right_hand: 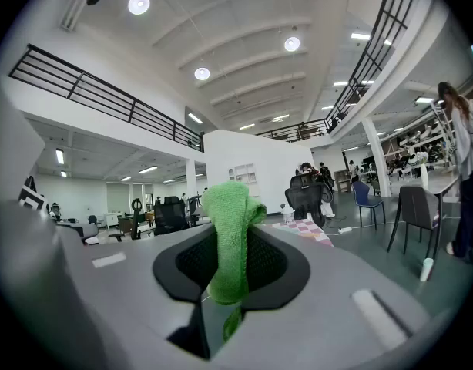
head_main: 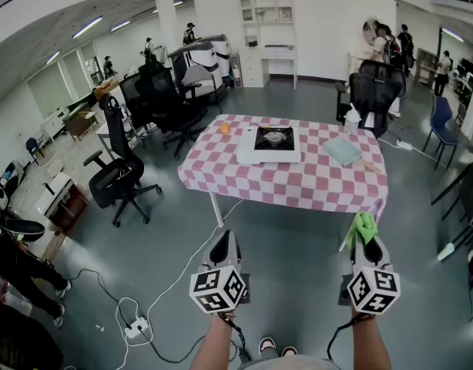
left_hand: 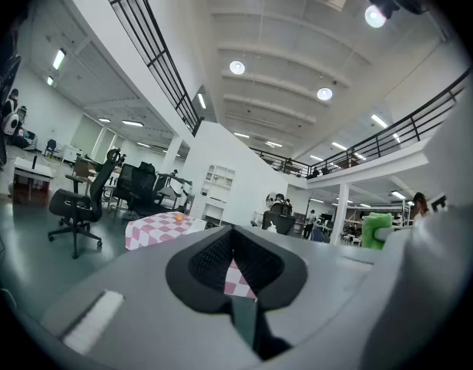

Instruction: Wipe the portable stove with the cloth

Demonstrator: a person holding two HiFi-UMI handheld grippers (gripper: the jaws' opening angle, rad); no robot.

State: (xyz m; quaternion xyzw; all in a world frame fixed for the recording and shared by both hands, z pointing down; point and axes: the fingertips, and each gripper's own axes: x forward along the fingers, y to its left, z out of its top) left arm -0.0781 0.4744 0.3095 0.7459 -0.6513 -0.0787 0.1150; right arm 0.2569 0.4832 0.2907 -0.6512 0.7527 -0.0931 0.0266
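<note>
Head view, L to R:

- Left of frame: black office chair (head_main: 117, 172) on the grey floor; white power strip (head_main: 136, 331) at lower left.
- Lower centre-left: left gripper (head_main: 226, 245), jaws pressed together, nothing between them. Held over the floor, short of the table.
- Centre: table (head_main: 283, 185) w/ pink-white check cover. On it, L to R: small orange object (head_main: 224, 128) near the far left corner; portable stove (head_main: 274, 139), white body w/ black burner, mid-table; pale blue-green flat pad (head_main: 342, 151) to its right.
- Lower right: right gripper (head_main: 365, 245), jaws pinching the green cloth (head_main: 362, 226); the cloth sticks up past the jaw tips. Well apart from the stove.
</note>
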